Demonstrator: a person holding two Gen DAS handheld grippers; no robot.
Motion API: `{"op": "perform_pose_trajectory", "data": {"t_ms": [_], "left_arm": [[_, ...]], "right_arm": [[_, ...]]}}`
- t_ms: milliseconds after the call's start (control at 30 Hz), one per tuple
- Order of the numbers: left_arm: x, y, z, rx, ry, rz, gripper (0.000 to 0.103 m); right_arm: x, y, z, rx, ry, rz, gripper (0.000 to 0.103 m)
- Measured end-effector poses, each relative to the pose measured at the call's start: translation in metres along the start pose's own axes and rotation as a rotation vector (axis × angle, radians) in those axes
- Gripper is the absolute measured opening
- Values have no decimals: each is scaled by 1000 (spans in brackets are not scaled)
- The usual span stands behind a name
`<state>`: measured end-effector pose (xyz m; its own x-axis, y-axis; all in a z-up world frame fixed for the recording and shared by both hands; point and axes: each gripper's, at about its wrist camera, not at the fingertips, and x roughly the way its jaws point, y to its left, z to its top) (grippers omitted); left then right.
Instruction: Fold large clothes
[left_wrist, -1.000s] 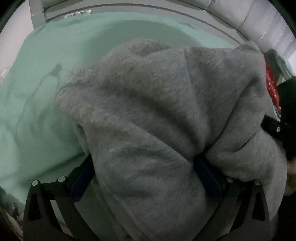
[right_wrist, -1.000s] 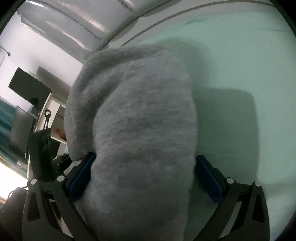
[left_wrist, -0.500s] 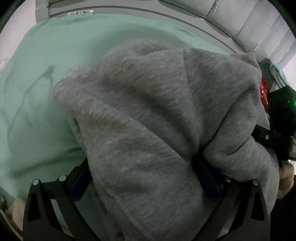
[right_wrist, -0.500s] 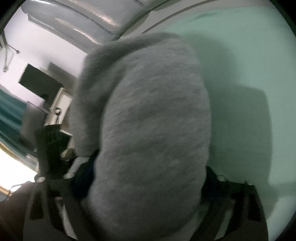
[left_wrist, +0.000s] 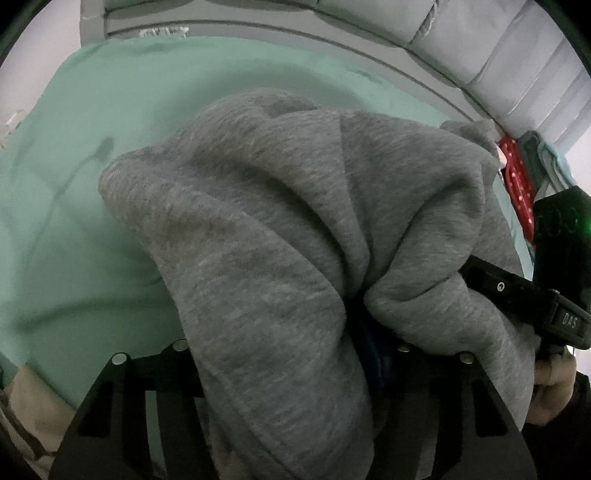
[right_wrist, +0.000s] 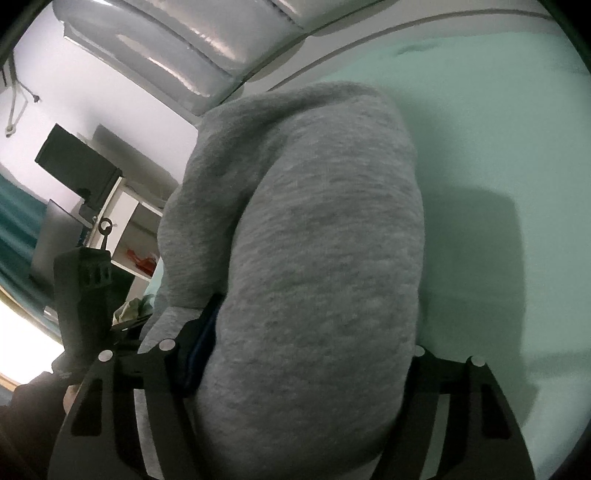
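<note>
A thick grey fleece sweatshirt (left_wrist: 280, 258) fills the space between the fingers of the left gripper (left_wrist: 284, 354), bunched into heavy rolls that rise ahead of them over a mint-green bed sheet (left_wrist: 110, 206). The jaws of this gripper are closing, and the cloth already bulges out on both sides of them, so the fabric is pinched between the pads. Just past the right-hand finger, the other black handheld gripper (left_wrist: 517, 291) reaches into the same bundle, with a person's hand (left_wrist: 554, 376) behind it. Further off on that side lies a red cloth with white dots (left_wrist: 517, 184), and beyond the fingers a grey padded headboard (left_wrist: 498, 62) borders the bed.

In the right wrist view the right gripper (right_wrist: 295, 354) also has the grey sweatshirt (right_wrist: 317, 240) packed between its fingers; its jaws are closing too and the fabric presses against both pads, a blue one (right_wrist: 201, 343) showing at the left. The garment stands up ahead of the fingers as one rounded fold. To the right of them stretches the green sheet (right_wrist: 498, 147). To the left stands the other gripper's black body (right_wrist: 83, 291), with white shelves (right_wrist: 136, 229) and a dark screen (right_wrist: 74, 162) behind.
</note>
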<state>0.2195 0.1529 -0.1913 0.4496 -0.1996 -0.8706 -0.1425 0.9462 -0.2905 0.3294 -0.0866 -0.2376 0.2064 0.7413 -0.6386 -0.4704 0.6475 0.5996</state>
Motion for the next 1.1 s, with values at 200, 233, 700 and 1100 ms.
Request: {"op": "perform_pose_trajectory", "data": {"t_ms": [200,233,700,1100], "left_arm": [[3,-2,10,175,2,43,90],[3,-1,8,251,-26,63,95],[1,8,3,51,-14,-124,64],[-36,-1,-10,-21,-82,-149,44]], "right_arm": [[5,-4,5,9,17,30,74],[6,-5,5,10,17,32,75],[-5,-7,-1,-12,-9,47,68],[-43,22,-7,-75,-77,28,61]]}}
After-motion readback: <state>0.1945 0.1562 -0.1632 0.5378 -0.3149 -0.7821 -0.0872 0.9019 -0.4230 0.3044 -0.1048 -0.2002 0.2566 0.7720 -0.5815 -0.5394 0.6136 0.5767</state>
